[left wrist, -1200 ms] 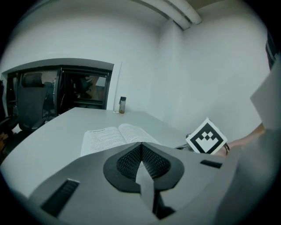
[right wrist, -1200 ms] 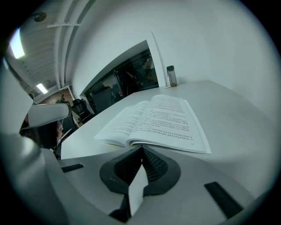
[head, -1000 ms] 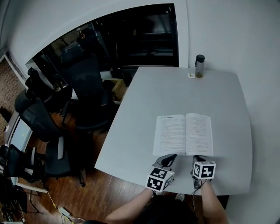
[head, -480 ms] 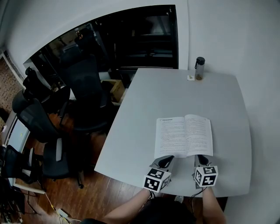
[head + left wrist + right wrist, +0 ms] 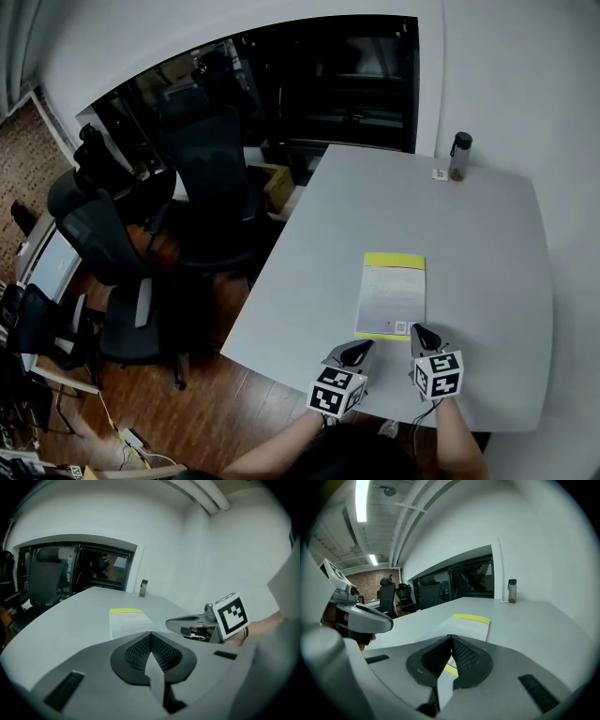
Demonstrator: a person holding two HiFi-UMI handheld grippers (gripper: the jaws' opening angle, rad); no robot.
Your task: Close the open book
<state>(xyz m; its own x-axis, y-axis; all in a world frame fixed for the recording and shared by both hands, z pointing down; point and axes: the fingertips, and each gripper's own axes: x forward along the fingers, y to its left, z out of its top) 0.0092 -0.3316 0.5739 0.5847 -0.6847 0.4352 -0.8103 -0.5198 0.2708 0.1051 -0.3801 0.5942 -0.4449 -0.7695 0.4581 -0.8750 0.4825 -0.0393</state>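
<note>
The book [image 5: 391,295] lies closed and flat on the grey table [image 5: 478,244], its white cover up with a yellow band at the far and near ends. The same book [image 5: 125,619] lies ahead in the left gripper view, and the book [image 5: 469,625] is just past the jaws in the right gripper view. My right gripper [image 5: 418,331] hovers at the book's near right corner, shut with nothing in it. Left of the book's near edge, my left gripper [image 5: 361,346] is shut and empty, just off the book.
A dark-capped bottle [image 5: 459,155] stands at the table's far edge beside a small white tag [image 5: 438,173]. Black office chairs [image 5: 211,178] crowd the wooden floor left of the table. The table's near edge runs just under both grippers.
The book was open on two pages; its right half has swung over onto the left and it now lies closed. My right gripper rose and rolled; the left one shifted a little.
</note>
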